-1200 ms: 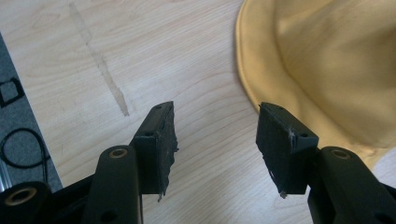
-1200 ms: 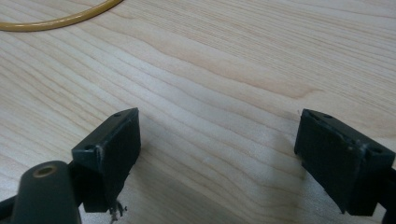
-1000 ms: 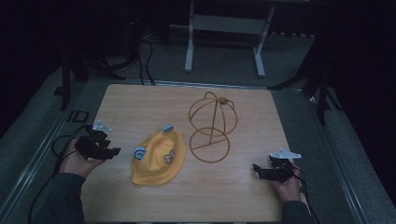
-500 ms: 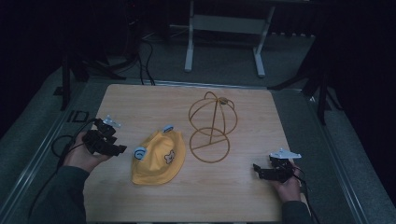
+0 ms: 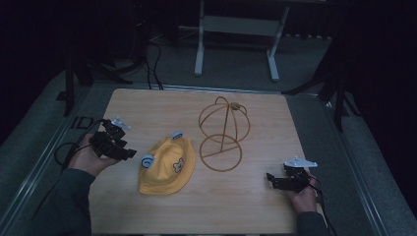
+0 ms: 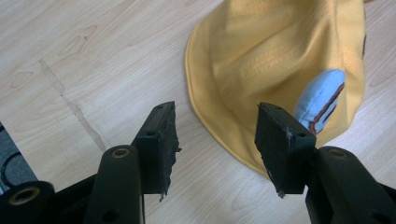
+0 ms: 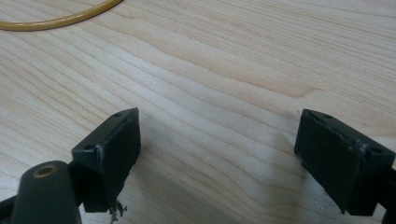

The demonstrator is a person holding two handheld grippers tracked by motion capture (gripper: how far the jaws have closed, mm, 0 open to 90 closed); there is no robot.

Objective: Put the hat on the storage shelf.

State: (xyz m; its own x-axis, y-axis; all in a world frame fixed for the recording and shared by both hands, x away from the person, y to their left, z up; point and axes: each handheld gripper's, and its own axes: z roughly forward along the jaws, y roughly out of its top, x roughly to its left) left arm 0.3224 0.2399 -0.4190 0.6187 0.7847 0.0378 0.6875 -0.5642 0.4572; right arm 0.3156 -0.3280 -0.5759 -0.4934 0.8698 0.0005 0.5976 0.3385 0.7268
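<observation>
A yellow fabric bucket hat (image 5: 166, 167) lies flat on the pale wood-grain surface (image 5: 147, 105), left of centre and toward the person's side. Its cloth is soft and matte, with rows of stitching running round the brim, two small padded light-blue ears (image 5: 147, 161) edged in brown, and a small pale bone-shaped patch on the crown. In the left gripper view the curved brim (image 6: 219, 135) spreads smoothly on the wood, with one blue ear (image 6: 322, 100) lying on the yellow cloth.

The left tongs (image 5: 123, 150) are held in the left hand (image 5: 88, 157) just beside the hat's left edge, apart from it. Their black jaws, with rough, chipped pads, stand about half apart with nothing between them; the brim lies below and beyond them, not touched.

Right of the hat stands a thin wire hat stand (image 5: 223, 135), ochre-coloured: a flat ring base, a straight stem and a domed cage of curved ribs. The hat's brim lies just beside the ring base.

The right tongs (image 5: 275, 181) rest low near the front right corner, well apart from the hat, jaws wide apart over bare wood, with an arc of the ring base (image 7: 60, 18) beyond.
</observation>
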